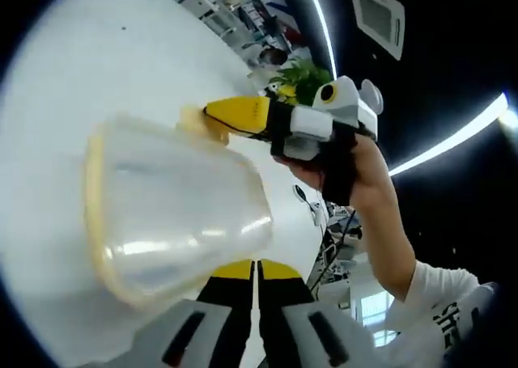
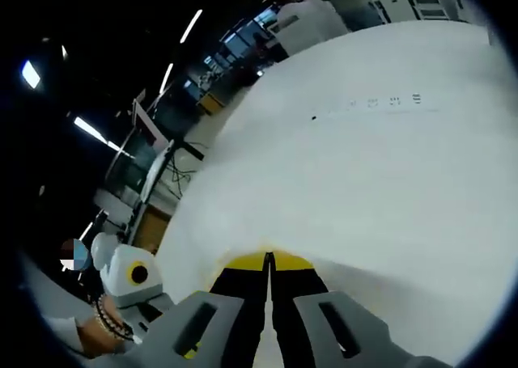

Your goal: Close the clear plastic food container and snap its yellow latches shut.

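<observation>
Clear plastic container (image 1: 174, 214), yellow rim, lies on its side on the white table (image 1: 97, 69), looks empty. Left gripper (image 1: 256, 269) sits just below it, 2 yellow-tipped jaws pressed together on nothing. Right gripper (image 1: 222, 113) comes in from the right, its yellow tip touching a yellow latch (image 1: 197, 124) at the rim; in right gripper view its jaws (image 2: 268, 263) are together, nothing between.
</observation>
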A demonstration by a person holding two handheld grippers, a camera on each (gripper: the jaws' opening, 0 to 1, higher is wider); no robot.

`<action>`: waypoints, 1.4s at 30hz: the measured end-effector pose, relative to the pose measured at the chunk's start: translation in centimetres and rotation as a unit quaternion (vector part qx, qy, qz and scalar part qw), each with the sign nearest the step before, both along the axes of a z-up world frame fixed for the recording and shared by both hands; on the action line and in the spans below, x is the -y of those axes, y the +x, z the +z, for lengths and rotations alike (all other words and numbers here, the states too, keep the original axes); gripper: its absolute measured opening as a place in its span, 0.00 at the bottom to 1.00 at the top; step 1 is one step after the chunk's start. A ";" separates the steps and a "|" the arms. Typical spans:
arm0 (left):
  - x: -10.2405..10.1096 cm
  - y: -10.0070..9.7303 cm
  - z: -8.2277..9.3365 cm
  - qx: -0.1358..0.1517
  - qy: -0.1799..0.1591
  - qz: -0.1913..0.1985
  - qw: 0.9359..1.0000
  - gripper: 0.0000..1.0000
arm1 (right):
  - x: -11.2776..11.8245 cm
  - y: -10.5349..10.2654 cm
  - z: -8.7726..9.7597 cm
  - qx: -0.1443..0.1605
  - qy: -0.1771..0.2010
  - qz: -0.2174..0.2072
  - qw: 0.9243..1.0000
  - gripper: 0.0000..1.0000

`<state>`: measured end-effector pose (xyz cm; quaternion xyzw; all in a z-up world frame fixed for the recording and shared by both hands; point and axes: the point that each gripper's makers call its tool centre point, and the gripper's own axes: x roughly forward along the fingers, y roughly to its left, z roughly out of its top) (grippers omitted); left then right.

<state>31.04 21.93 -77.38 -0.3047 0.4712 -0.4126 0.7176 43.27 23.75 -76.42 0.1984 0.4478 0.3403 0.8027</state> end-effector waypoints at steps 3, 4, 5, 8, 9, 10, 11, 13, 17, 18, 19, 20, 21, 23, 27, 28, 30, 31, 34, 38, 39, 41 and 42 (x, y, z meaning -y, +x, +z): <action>0.0 0.0 0.0 0.000 0.000 0.001 1.000 0.00 | 0.2 0.2 -0.9 -0.007 -0.009 -0.004 1.000 0.00; 0.0 0.0 0.0 0.000 0.000 0.001 1.000 0.00 | 0.3 0.2 -1.2 -0.010 -0.012 -0.004 1.000 0.00; 0.0 0.0 0.0 0.001 0.000 0.001 1.000 0.00 | 0.3 0.2 -1.5 -0.012 -0.014 -0.005 1.000 0.00; 0.1 -0.1 0.0 0.001 -0.002 0.001 1.000 0.00 | 0.7 0.4 -1.9 -0.013 -0.018 -0.013 1.000 0.00; 0.1 -0.1 -0.1 0.000 -0.003 0.001 1.000 0.00 | 0.8 0.3 -1.9 -0.013 -0.018 -0.016 1.000 0.00; 0.1 -0.2 -0.1 -0.002 -0.005 0.001 1.000 0.00 | 0.8 0.4 -1.9 -0.016 -0.017 -0.019 1.000 0.00; 0.1 -0.2 0.0 -0.003 -0.006 0.002 1.000 0.00 | 0.8 0.3 -1.9 -0.016 -0.016 -0.019 1.000 0.00; 0.0 0.3 0.2 0.024 0.006 0.001 1.000 0.00 | 0.9 0.2 -1.5 -0.019 -0.017 -0.017 1.000 0.00; -0.9 1.3 1.7 0.113 0.056 -0.029 0.992 0.00 | 0.7 0.1 0.5 0.028 -0.037 0.049 0.998 0.00; -1.2 1.6 1.7 0.132 0.080 -0.033 0.987 0.07 | 0.5 0.0 0.9 0.041 -0.047 0.071 0.996 0.00; -1.5 1.8 1.8 0.167 0.114 -0.050 0.978 0.11 | 0.4 -0.2 1.5 0.059 -0.063 0.107 0.990 0.00; -1.6 1.9 1.9 0.194 0.133 -0.068 0.969 0.13 | 0.4 -0.2 1.8 0.074 -0.080 0.125 0.986 0.00; -1.2 2.0 2.7 0.238 0.137 -0.083 0.958 0.12 | 0.6 0.1 2.2 0.099 -0.110 0.142 0.979 0.02; -0.5 1.8 3.6 0.271 0.137 -0.098 0.948 0.15 | 0.6 0.0 2.8 0.130 -0.151 0.185 0.962 0.06; 0.2 1.0 3.4 0.372 0.189 -0.196 0.887 0.23 | 0.6 -1.4 2.1 0.152 -0.230 0.309 0.910 0.12; 0.3 0.1 2.6 0.370 0.197 -0.237 0.876 0.28 | 0.8 -2.0 1.5 0.148 -0.256 0.342 0.892 0.13; 0.2 0.0 1.9 0.366 0.214 -0.254 0.869 0.36 | 1.3 -3.2 0.2 0.121 -0.296 0.383 0.867 0.20; 0.2 0.0 1.7 0.376 0.218 -0.263 0.861 0.35 | 1.3 -3.5 -0.3 0.114 -0.302 0.396 0.860 0.22; 0.6 0.3 1.9 0.406 0.223 -0.276 0.842 0.34 | 1.3 -3.6 -1.1 0.104 -0.321 0.435 0.835 0.25; 0.6 0.5 1.8 0.458 0.243 -0.309 0.797 0.30 | 0.8 -3.4 -0.9 0.097 -0.310 0.449 0.832 0.26; 0.3 0.6 1.5 0.470 0.262 -0.321 0.779 0.30 | 0.6 -3.8 -1.0 0.088 -0.303 0.454 0.833 0.28; 0.1 0.6 1.0 0.479 0.275 -0.335 0.764 0.30 | 0.8 -4.5 -1.3 0.074 -0.309 0.487 0.814 0.34; 0.0 0.7 0.8 0.481 0.285 -0.341 0.756 0.31 | 0.9 -4.6 -1.5 0.071 -0.316 0.498 0.805 0.38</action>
